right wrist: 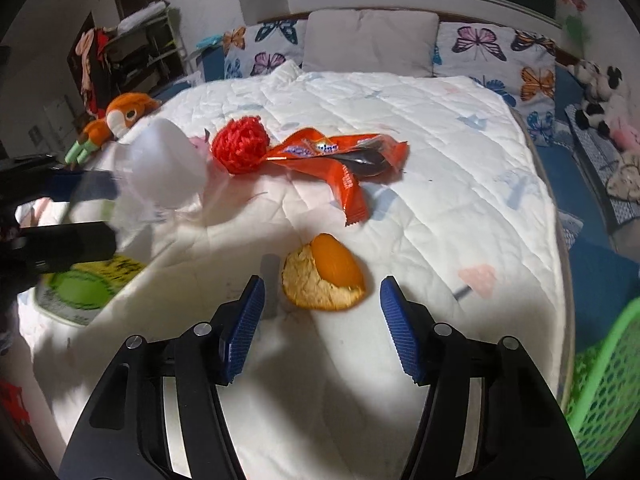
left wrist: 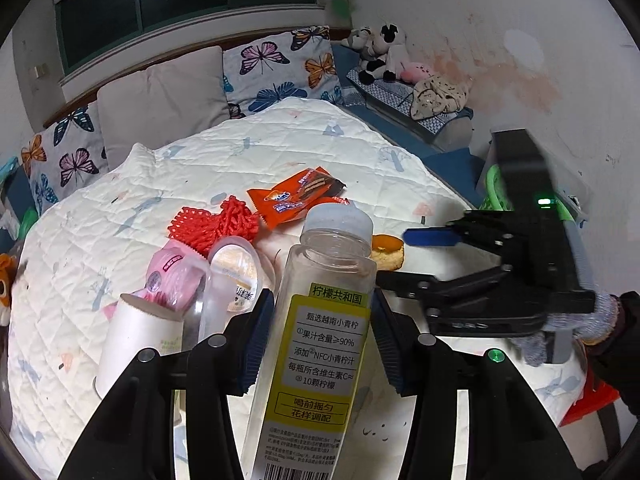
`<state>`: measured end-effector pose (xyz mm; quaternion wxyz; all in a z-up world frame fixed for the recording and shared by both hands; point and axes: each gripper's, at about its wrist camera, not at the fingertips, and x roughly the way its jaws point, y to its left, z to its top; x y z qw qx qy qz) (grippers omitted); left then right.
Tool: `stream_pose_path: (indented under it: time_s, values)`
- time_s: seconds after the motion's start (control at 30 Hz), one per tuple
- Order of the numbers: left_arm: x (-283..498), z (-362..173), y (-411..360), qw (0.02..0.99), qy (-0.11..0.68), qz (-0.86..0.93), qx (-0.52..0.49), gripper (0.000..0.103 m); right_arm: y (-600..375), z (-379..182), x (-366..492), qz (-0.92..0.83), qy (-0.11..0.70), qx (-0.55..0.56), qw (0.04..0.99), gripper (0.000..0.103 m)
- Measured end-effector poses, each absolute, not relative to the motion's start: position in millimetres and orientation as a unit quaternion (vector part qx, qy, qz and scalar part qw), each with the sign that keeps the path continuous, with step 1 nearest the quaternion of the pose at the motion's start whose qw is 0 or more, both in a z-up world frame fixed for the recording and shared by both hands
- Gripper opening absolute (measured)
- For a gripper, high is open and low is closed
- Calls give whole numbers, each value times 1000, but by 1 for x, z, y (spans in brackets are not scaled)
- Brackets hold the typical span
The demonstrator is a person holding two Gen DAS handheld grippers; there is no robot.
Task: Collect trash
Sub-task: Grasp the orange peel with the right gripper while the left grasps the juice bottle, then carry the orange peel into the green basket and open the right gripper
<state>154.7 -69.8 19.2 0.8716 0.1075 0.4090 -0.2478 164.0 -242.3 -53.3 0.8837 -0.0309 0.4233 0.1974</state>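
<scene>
My left gripper [left wrist: 320,344] is shut on a clear plastic bottle [left wrist: 320,320] with a yellow-green label, held upright above the white quilt [left wrist: 280,152]. My right gripper [right wrist: 320,320] is open, its blue pads either side of an orange peel [right wrist: 324,276] lying on the quilt, not touching it. The right gripper also shows in the left wrist view [left wrist: 416,256], next to the peel [left wrist: 386,250]. An orange snack wrapper [right wrist: 340,160], a red mesh net [right wrist: 240,148], a white paper cup [left wrist: 136,344] and pink and clear plastic cups [left wrist: 176,276] lie on the bed.
A green mesh basket [right wrist: 604,380] stands at the bed's right edge. Butterfly pillows [right wrist: 492,48] and a grey pillow [right wrist: 372,40] line the far side. Plush toys sit at the left [right wrist: 120,116] and right [right wrist: 600,96].
</scene>
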Motion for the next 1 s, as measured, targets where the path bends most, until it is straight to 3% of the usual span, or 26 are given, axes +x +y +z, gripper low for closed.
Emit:
stream_pose_path:
  time_s: [0.2, 0.33, 0.57, 1.0]
  values:
    - [153, 17, -61, 875, 410, -240, 91, 47, -236, -61, 170, 188, 426, -53, 883, 57]
    - [152, 15, -58, 877, 411, -235, 88, 47, -235, -61, 167, 182, 424, -63, 885, 46]
    - [145, 16, -62, 876, 406, -245, 84, 47, -244, -54, 155, 172, 423, -45, 888, 37]
    - [127, 25, -98, 870, 390, -289, 86, 47, -323, -25, 85, 97, 406, 23, 908, 36]
